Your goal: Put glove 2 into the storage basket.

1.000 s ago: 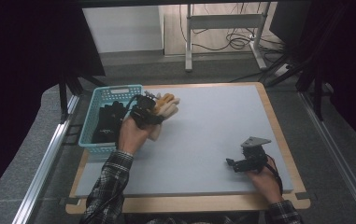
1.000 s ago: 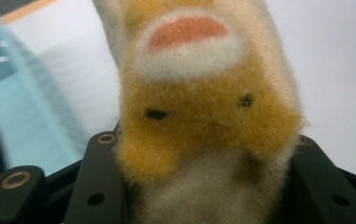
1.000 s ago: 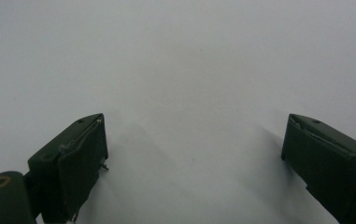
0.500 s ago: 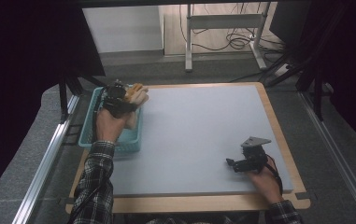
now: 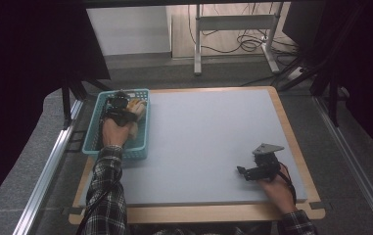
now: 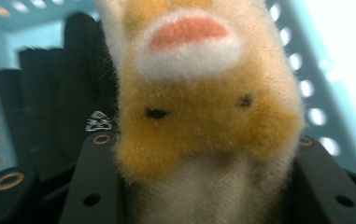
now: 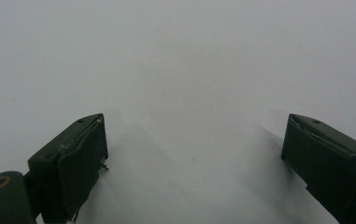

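A tan and cream plush toy (image 6: pixel 199 107) with an orange face sits between the jaws of my left gripper (image 5: pixel 125 108), which is shut on it. In the high view the plush toy (image 5: pixel 136 105) hangs inside the teal basket (image 5: pixel 92 133) at the table's left edge. Black fabric items (image 6: pixel 49 107) lie in the basket behind the toy. My right gripper (image 5: pixel 244 172) rests low over the grey mat (image 5: pixel 208 137) near the front right. Its jaws stand wide apart with nothing between them, as the right gripper view shows around (image 7: pixel 194 154).
The wooden table edge (image 5: pixel 291 122) frames the mat. Metal rails (image 5: pixel 52 166) run along the left side and another rail (image 5: pixel 355 161) along the right. A stand with cables (image 5: pixel 233 29) is on the floor beyond the table.
My left gripper carried the plush toy leftward from over the mat's edge into the teal basket. The right gripper stayed in place.
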{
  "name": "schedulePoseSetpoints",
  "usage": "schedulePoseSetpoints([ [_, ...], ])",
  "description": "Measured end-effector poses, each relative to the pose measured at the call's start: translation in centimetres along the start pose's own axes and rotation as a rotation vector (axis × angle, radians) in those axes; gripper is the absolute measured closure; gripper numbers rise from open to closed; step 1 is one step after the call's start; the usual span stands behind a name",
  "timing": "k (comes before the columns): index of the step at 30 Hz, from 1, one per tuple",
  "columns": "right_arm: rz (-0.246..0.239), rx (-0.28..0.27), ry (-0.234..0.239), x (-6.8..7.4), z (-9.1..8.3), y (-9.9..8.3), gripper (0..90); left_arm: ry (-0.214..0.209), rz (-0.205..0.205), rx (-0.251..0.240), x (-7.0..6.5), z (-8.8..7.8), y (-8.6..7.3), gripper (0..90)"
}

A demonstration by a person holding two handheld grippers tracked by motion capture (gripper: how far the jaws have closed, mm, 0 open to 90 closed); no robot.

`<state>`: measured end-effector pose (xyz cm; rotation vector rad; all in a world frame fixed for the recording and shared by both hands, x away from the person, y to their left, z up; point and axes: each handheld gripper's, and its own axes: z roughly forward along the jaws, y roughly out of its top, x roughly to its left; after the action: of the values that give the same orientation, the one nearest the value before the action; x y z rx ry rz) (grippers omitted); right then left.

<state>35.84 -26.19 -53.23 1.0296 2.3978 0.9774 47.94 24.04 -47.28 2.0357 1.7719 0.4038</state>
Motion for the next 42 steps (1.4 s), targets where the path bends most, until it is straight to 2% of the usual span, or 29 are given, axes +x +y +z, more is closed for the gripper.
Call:
schedulePoseSetpoints([
  [2,0.000,0.000,0.000,0.0,0.0,0.0,6.7,0.002,0.006,0.016,-0.1,0.6,0.0,51.3],
  [3,0.000,0.000,0.000,0.0,0.0,0.0,6.7,-0.010,0.015,0.044,-0.4,1.6,0.0,51.0],
  [5,0.000,0.000,0.000,0.0,0.0,0.0,6.7,-0.022,0.016,0.055,-0.6,2.1,0.0,49.7],
  [6,0.000,0.000,0.000,0.0,0.0,0.0,6.7,-0.036,0.017,0.076,-0.8,2.6,0.1,49.7],
  [7,0.001,0.000,0.000,0.0,0.0,0.0,6.7,-0.053,0.024,0.130,-1.1,3.4,0.2,43.9],
  [8,0.001,0.000,0.000,0.0,0.0,0.0,6.7,-0.053,0.024,0.130,-1.1,3.4,0.2,43.7],
  [9,0.001,-0.001,0.000,0.0,0.0,0.0,6.7,-0.033,0.019,0.151,-0.8,3.4,0.2,39.0],
  [10,0.001,0.000,0.000,0.0,0.0,0.0,6.7,-0.029,0.022,0.162,-0.5,3.3,0.2,32.1],
  [12,0.001,0.000,0.000,0.0,0.0,0.0,6.7,-0.027,0.050,0.168,-0.1,2.3,0.2,12.6],
  [14,0.001,0.000,0.000,0.0,0.0,0.0,6.7,-0.032,0.081,0.135,0.0,0.6,0.3,9.5],
  [16,0.000,0.000,0.000,0.0,0.0,0.0,6.7,-0.069,0.090,0.076,0.3,-1.3,0.4,7.3],
  [17,0.000,0.000,0.000,0.0,0.0,0.0,6.7,-0.069,0.090,0.076,0.3,-1.3,0.4,7.7],
  [18,0.000,0.000,0.000,0.0,0.0,0.0,6.7,-0.104,0.090,0.009,0.8,-3.1,0.3,10.7],
  [20,0.000,0.001,-0.001,0.0,0.0,0.0,6.7,-0.103,0.085,-0.009,0.9,-3.5,0.2,26.4],
  [21,0.000,0.001,-0.001,0.0,0.0,0.0,6.7,-0.078,0.091,-0.009,1.2,-3.7,0.1,26.4],
  [22,0.001,0.001,0.000,0.0,0.0,0.0,6.7,0.002,0.060,0.012,1.8,-3.2,-0.2,45.6],
  [23,0.000,0.001,-0.001,0.0,0.0,0.0,6.7,0.030,0.042,0.025,2.3,-2.7,-0.4,54.7],
  [24,0.000,0.000,-0.001,0.0,0.0,0.0,6.7,0.041,0.020,0.043,2.6,-2.0,-0.6,60.9],
  [26,0.001,0.000,0.000,0.0,0.0,0.0,6.7,0.055,0.010,0.094,2.8,-0.5,-0.9,70.2],
  [27,0.001,0.000,0.000,0.0,0.0,0.0,6.7,0.055,0.010,0.094,2.8,-0.5,-0.9,72.7],
  [28,0.000,0.000,0.000,0.0,0.0,0.0,6.7,0.024,0.013,0.129,2.6,0.7,-1.2,74.9],
  [31,0.001,0.000,0.000,0.0,0.0,0.0,6.7,-0.060,0.022,0.127,1.8,1.5,-1.2,79.4],
  [33,0.000,0.000,0.000,0.0,0.0,0.0,6.7,-0.047,0.044,0.124,1.3,1.5,-1.2,80.5],
  [35,0.000,0.000,0.000,0.0,0.0,0.0,6.7,-0.054,0.041,0.114,1.7,1.0,-1.3,77.1],
  [37,0.000,0.000,0.000,0.0,0.0,0.0,6.7,-0.047,0.030,0.097,2.0,0.7,-1.3,65.1],
  [38,0.000,0.000,0.000,0.0,0.0,0.0,6.7,-0.033,0.010,0.050,2.7,0.0,-1.5,58.9],
  [40,0.000,0.000,0.000,0.0,0.0,0.0,6.7,-0.013,0.007,0.006,3.2,-0.8,-1.7,46.1],
  [42,0.000,0.000,0.000,0.0,0.0,0.0,6.7,-0.016,0.009,-0.033,3.5,-1.4,-1.9,35.1],
])
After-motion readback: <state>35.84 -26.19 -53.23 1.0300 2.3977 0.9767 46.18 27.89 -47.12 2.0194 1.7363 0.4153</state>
